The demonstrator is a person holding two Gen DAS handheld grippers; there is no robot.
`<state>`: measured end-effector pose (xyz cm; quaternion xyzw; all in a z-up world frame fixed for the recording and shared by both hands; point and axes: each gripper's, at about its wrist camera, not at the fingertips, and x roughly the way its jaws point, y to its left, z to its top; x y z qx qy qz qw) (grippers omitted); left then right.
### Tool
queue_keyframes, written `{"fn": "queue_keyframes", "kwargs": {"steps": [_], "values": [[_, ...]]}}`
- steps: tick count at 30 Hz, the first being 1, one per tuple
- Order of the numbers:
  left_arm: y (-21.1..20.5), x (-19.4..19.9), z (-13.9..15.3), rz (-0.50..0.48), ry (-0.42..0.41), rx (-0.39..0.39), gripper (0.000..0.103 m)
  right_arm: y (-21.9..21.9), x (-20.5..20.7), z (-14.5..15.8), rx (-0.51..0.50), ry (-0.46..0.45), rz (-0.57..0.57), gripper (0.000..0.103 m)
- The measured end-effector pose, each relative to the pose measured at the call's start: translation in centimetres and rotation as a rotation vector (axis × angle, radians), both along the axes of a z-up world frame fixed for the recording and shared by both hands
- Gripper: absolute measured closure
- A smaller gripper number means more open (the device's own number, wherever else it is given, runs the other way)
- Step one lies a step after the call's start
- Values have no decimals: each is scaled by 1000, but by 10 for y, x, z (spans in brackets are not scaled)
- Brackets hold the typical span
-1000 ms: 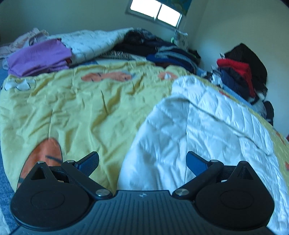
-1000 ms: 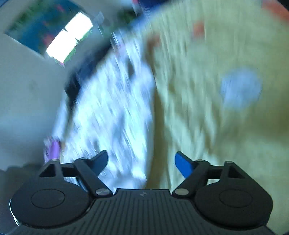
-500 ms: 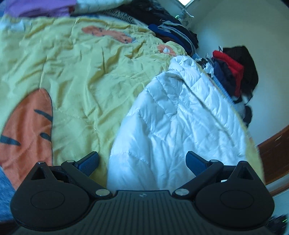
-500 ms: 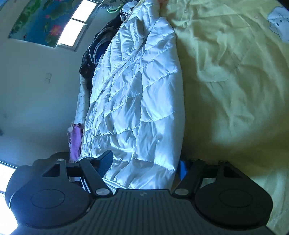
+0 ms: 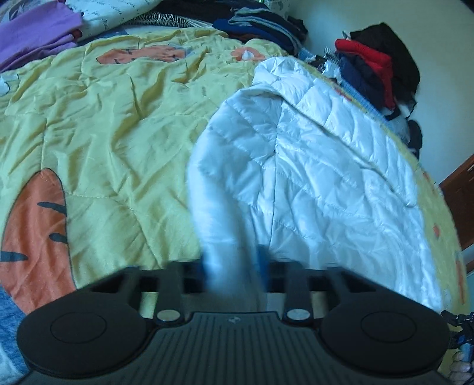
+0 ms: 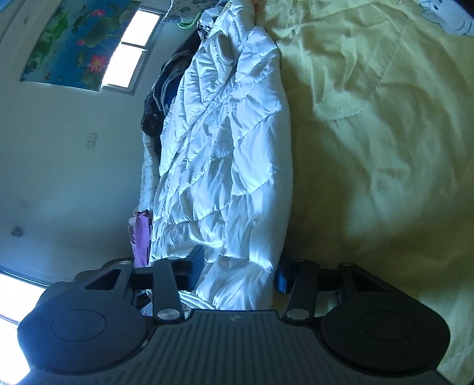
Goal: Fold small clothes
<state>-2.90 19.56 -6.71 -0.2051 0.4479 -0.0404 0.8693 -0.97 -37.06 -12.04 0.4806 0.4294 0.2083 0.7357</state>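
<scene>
- My working surface is a bed covered by a wrinkled yellow quilt (image 5: 118, 142) printed with orange cartoon shapes.
- A white quilted jacket (image 5: 311, 165) lies directly on the quilt, stretching from 6 o'clock up toward 1 o'clock in my left view.
- At 11 o'clock, folded purple clothes (image 5: 35, 32) rest at the bed's far end.
- At 12 o'clock sits a pile of dark clothes (image 5: 260, 23).
- At 2 o'clock, off the bed's edge, I see a heap of red and black clothes (image 5: 376, 62); what it rests on I cannot tell.
</scene>
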Motion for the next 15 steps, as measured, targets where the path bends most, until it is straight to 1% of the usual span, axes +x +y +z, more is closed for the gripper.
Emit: {"fn": "queue_keyframes", "kwargs": {"steps": [1,2,4,6,8,10,11,12,15], "values": [[0,0,0,4,6,6,90,1,0,-2,6,4,6,87],[0,1,1,2,9,9,91,3,-1,-3,0,0,9,91],[-2,-1,6,-9,1,16,95,7,-3,1,-41,-33,14,92],[-5,-4,13,-33,-11,-3,95,6,-4,9,-39,-59,16,93],[-6,-10,22,-55,-24,-44,95,-1,-5,23,-45,-104,5,94],[-8,-15,27,-87,-22,-108,95,-10,-8,38,-65,-137,-4,94],[-12,-18,27,-108,-18,-121,95,-15,-10,44,-78,-145,-8,94],[-16,-20,27,-129,-15,-116,95,-21,-13,49,-98,-150,-14,94],[-24,-23,12,-156,39,-106,95,-36,-23,48,-116,-121,-29,94]]}}
